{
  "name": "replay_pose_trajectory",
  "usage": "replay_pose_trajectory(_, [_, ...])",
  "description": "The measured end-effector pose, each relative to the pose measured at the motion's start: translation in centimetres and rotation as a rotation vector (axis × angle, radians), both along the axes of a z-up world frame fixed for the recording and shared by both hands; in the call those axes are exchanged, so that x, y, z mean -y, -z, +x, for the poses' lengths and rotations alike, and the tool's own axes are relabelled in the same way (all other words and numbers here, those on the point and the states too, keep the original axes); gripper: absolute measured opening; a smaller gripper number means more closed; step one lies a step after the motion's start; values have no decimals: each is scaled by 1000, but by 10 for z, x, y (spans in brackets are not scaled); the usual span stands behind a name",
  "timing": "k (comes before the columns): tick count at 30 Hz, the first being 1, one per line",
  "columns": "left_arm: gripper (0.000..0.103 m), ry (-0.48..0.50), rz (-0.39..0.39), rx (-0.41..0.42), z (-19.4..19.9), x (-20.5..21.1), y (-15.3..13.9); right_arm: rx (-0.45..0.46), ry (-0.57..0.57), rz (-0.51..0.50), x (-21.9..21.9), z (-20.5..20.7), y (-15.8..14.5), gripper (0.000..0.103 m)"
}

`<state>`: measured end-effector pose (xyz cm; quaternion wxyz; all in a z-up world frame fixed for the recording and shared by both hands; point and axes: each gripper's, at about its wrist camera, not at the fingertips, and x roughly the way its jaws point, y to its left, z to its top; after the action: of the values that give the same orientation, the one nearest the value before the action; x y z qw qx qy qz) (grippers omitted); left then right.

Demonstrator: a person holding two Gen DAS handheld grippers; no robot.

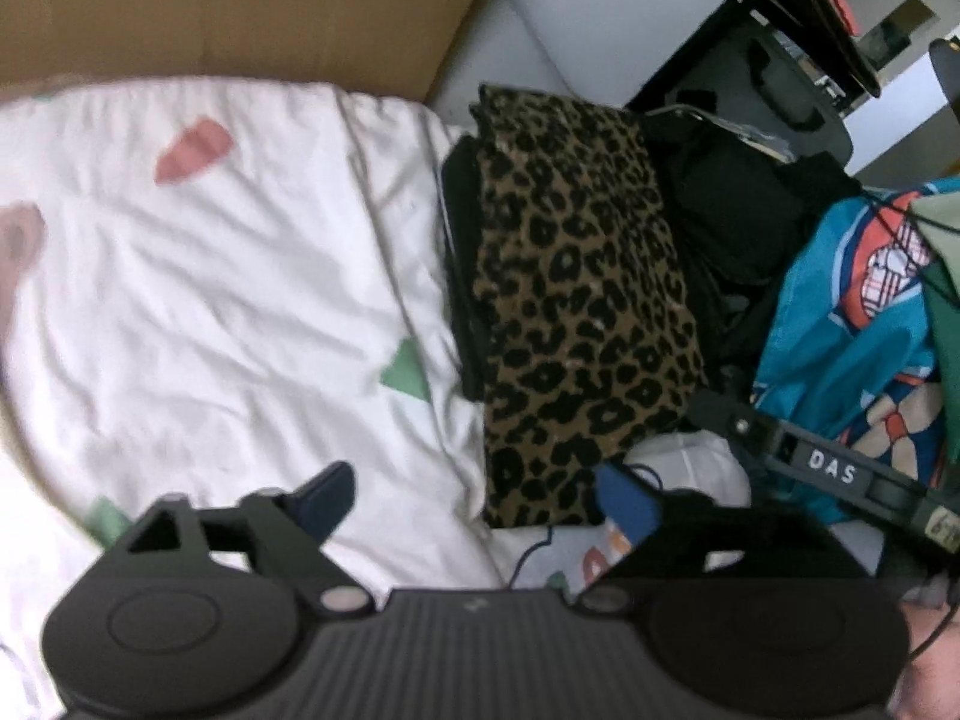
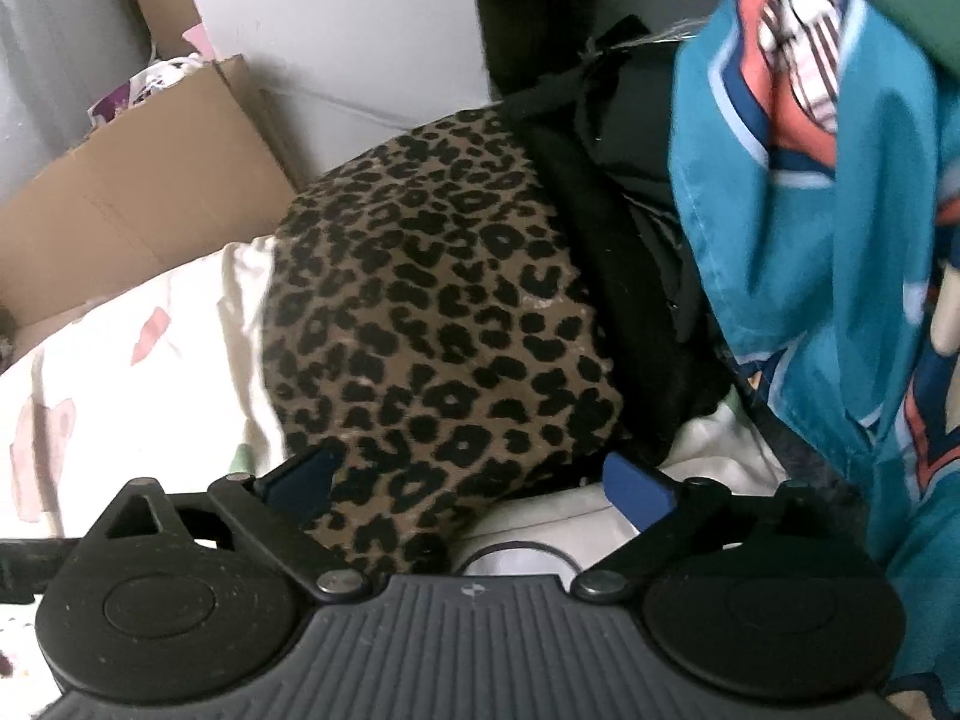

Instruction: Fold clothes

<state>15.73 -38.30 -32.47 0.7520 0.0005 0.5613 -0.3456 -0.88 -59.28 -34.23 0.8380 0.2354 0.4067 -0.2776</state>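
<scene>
A folded leopard-print garment [image 1: 576, 300] lies on top of folded black clothes [image 1: 462, 252] on a white printed sheet [image 1: 228, 276]. It also shows in the right wrist view [image 2: 438, 324]. My left gripper [image 1: 474, 504] is open and empty, hovering over the sheet at the garment's near end. My right gripper [image 2: 474, 480] is open and empty, its fingers either side of the garment's near edge. A teal patterned garment [image 2: 810, 276] hangs or lies at the right, also in the left wrist view [image 1: 852, 324]. The right gripper's body [image 1: 840, 468] shows at the right of the left wrist view.
A cardboard box [image 1: 240, 6] stands behind the sheet, also in the right wrist view [image 2: 132, 198]. A pile of black items [image 1: 738, 204] lies between the leopard garment and the teal one. A thin black cable [image 2: 516, 552] lies on the sheet.
</scene>
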Motion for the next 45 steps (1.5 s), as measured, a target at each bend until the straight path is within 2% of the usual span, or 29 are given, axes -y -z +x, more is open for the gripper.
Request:
replay_pose_trajectory(3, [101,0,35,36,5,-2,-23,-3,-16,28,-5,4,-18,102])
replay_pose_trajectory(10, [102,-37,94,63,9,-21,-67,-19,21,81,-8,0,-43,102])
replay_pose_trajectory(18, [102,-84,117,81,10,-50,-114,-81,49,121,-2,-14,-76,102])
replay_pose_trajectory(22, [102,-135,102,73,13,-71,-140,-99,45,124,-2,-19,-97,103])
replay_pose_trajectory(26, [103,-135,126,96,18,-89,-172,-98,28,126,-5,-21,-127,103])
replay_pose_trajectory(31, [103,-126,160,66,21,-108,-207,-140,14,150,-5,-19,-151,103])
replay_pose_trajectory(36, [103,-154,163,92,23,-130,-247,-144,-8,157,-14,-19,-187,103])
replay_pose_trajectory(45, [103,-203,197,150,27,-174,-323,-146,-54,95,-35,-5,-273,103])
